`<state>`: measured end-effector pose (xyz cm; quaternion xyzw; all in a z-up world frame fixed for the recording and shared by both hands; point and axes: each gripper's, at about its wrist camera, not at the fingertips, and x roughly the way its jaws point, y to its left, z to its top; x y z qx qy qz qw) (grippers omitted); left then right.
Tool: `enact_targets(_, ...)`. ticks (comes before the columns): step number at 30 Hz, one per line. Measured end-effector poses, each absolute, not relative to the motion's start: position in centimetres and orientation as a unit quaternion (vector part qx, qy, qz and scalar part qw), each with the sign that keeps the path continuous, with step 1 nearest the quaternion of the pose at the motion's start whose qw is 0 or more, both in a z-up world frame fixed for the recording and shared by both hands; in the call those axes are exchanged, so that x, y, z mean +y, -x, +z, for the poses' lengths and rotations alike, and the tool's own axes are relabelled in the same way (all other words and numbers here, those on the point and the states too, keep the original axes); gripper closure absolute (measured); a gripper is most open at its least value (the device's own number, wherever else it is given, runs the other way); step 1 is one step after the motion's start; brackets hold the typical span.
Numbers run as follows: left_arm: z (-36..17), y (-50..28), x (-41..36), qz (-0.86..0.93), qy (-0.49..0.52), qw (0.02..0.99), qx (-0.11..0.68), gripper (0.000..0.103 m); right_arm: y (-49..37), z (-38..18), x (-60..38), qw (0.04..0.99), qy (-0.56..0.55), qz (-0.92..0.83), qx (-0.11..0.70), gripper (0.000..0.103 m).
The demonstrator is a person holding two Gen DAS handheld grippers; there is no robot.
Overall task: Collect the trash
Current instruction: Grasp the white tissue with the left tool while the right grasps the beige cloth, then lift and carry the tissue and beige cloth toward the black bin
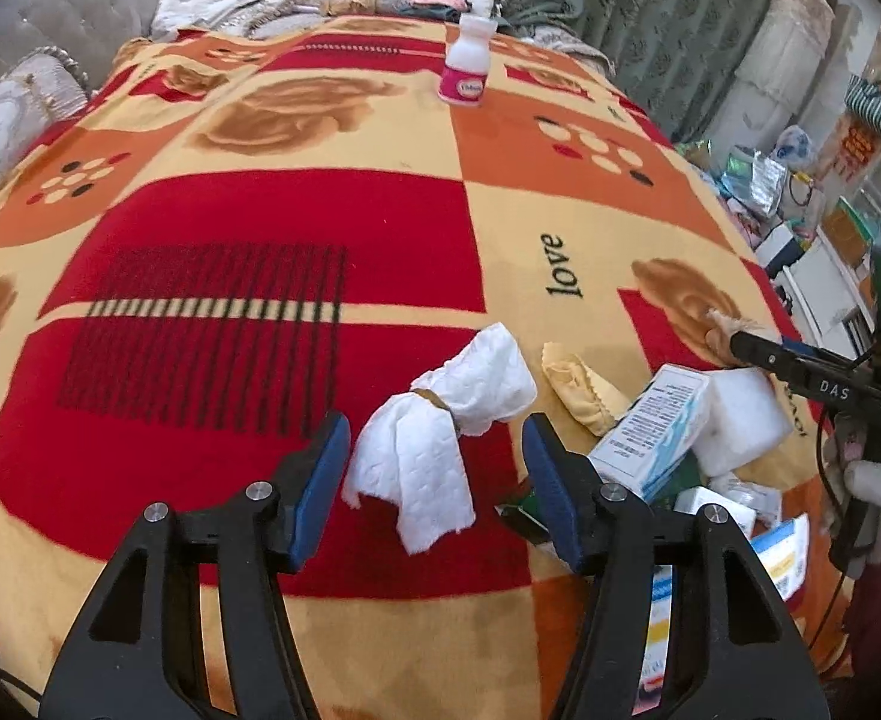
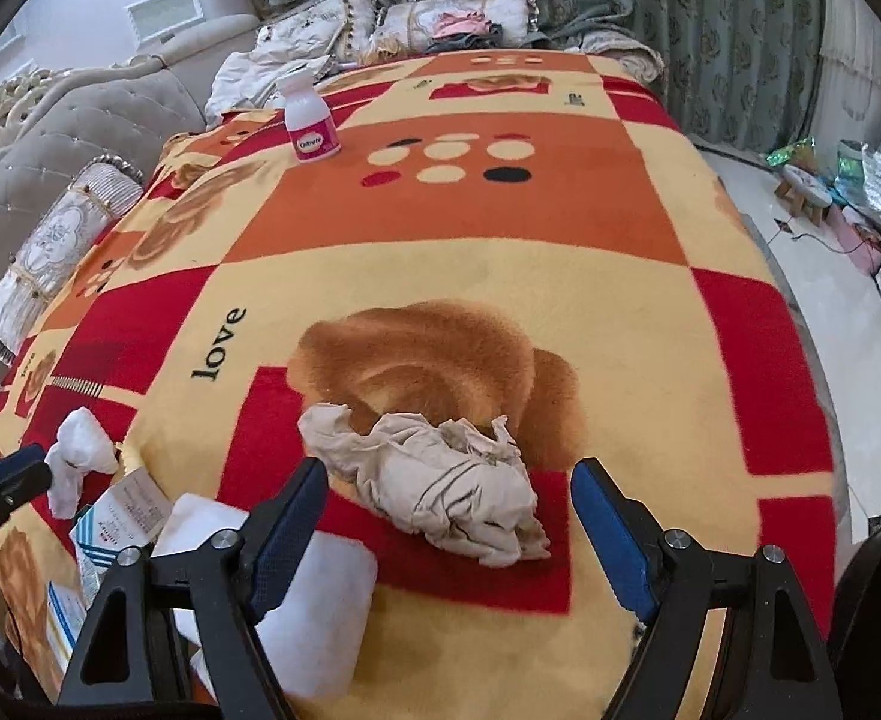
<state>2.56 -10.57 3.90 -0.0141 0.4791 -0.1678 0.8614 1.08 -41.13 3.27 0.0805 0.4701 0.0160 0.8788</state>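
A white crumpled paper towel point(image 1: 440, 432) lies on the patterned blanket point(image 1: 260, 228), between the fingers of my open left gripper point(image 1: 437, 468); it also shows in the right wrist view point(image 2: 77, 456). A grey-beige crumpled paper wad point(image 2: 440, 480) lies on the blanket between the fingers of my open right gripper point(image 2: 449, 516). In the left wrist view the right gripper point(image 1: 734, 339) reaches in from the right. A pile of small boxes point(image 1: 650, 432) and a white sponge block point(image 1: 740, 420) lies at the near right; a yellow cloth point(image 1: 578, 384) lies beside it.
A white and pink pill bottle point(image 1: 467, 60) stands upright at the far end of the blanket, also in the right wrist view point(image 2: 311, 120). Pillows point(image 2: 452, 18) and a grey sofa back point(image 2: 50, 138) lie behind. Clutter point(image 2: 860, 180) sits on the floor at right.
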Motion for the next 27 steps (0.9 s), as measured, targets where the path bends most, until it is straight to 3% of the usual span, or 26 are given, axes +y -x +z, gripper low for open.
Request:
enact_targets(1,3.5,-2.9,-10.6,-0.17,0.019,0.858,0.484,0.045,-1.2,3.1,-41.2,0.878,-0.082,0.017,0.471,0.026)
enact_targets(2,3.2,-3.2,-10.6,-0.17,0.026,0.854,0.49,0.046,-1.3,3.0,-41.2,0.878,-0.084,0.021,0.471,0.039)
enact_targets(4,2.8,-3.6,-10.6,-0.173,0.037,0.849,0.497,0.075,-1.4,2.6,-41.3,0.875,-0.089,0.028,0.474,0.052)
enact_targets(8,3.2,-3.5,-10.1,-0.172,0.054,0.85,0.495,0.082,-0.9,2.9,-41.4,0.883,-0.094,0.033,0.459,0.062)
enact_targets(27,10.1,1.9,-16.2,-0.213,0.021,0.871,0.443,0.083,6.2,8.8,-40.4,0.911,-0.073,0.068,0.4,0.063)
